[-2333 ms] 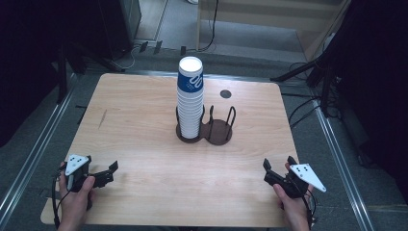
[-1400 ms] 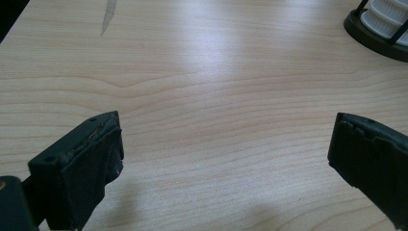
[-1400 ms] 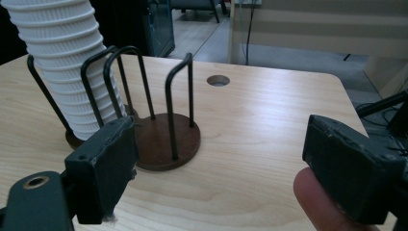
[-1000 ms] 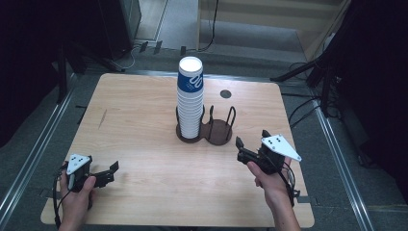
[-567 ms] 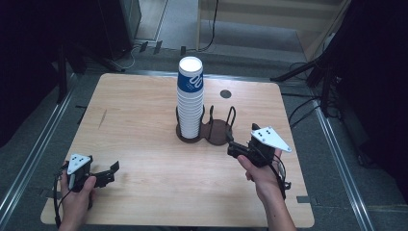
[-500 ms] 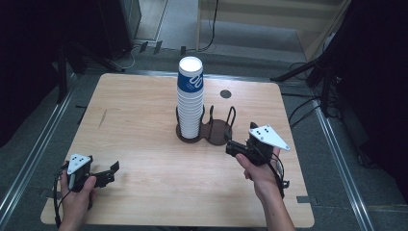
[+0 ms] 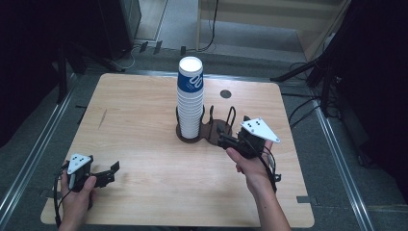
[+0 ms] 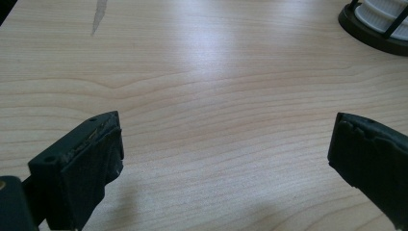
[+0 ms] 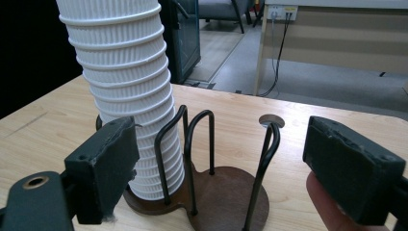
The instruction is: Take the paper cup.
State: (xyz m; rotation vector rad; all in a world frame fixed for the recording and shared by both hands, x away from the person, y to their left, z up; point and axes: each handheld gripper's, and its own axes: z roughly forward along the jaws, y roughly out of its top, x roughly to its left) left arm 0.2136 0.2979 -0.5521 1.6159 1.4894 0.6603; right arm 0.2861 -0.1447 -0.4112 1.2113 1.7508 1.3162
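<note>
A tall stack of white ribbed paper cups (image 7: 190,103), its top cup printed blue, stands in the left bay of a dark brown wire cup holder (image 7: 214,131) at the table's middle. In the right gripper view the stack (image 9: 130,91) rises at the left, and the holder's empty right bay (image 9: 231,192) lies straight ahead. My right gripper (image 7: 223,140) is open just right of the holder, pointing at it, nothing between its pads (image 9: 219,149). My left gripper (image 7: 111,173) rests open near the front left corner, over bare wood (image 8: 226,144).
The wooden table (image 7: 144,110) has a small round hole (image 7: 225,94) behind the holder and a dark streak (image 7: 102,119) at the left. Metal rails run along both sides of the table. A fingertip (image 9: 327,202) shows under my right jaw.
My right gripper has travelled from the front right corner forward and left, up to the holder's right side. The left gripper has kept still, and the cups have not moved.
</note>
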